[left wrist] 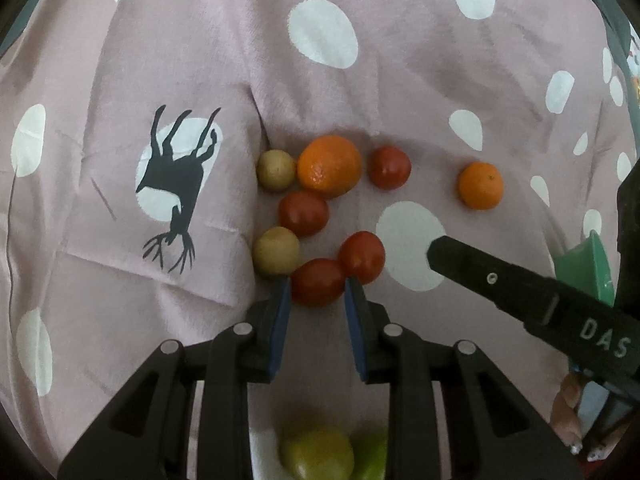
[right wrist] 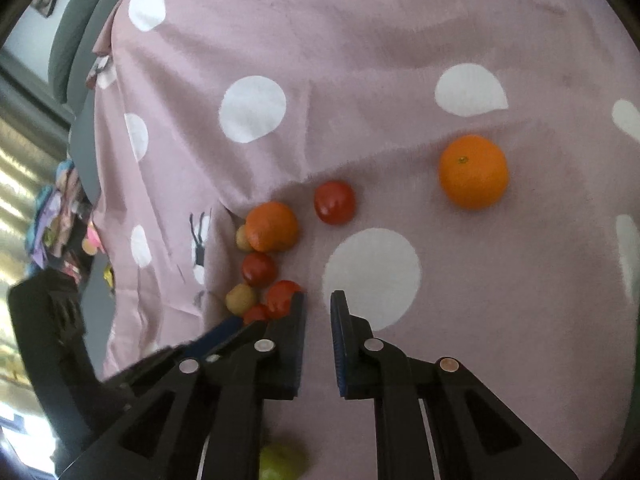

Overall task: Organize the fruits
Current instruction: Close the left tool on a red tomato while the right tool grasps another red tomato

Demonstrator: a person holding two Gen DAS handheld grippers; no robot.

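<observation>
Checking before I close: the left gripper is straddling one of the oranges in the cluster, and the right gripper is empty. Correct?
Not quite. The left gripper is straddling a red tomato, not an orange; the left wrist view shows it between the blue pads. The oranges lie farther off. The right gripper is indeed empty.

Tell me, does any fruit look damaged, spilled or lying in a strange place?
No damage or spill shows. One small orange lies alone on the pink cloth, apart from the cluster around the big orange. The left tongs bracket a tomato.
</observation>
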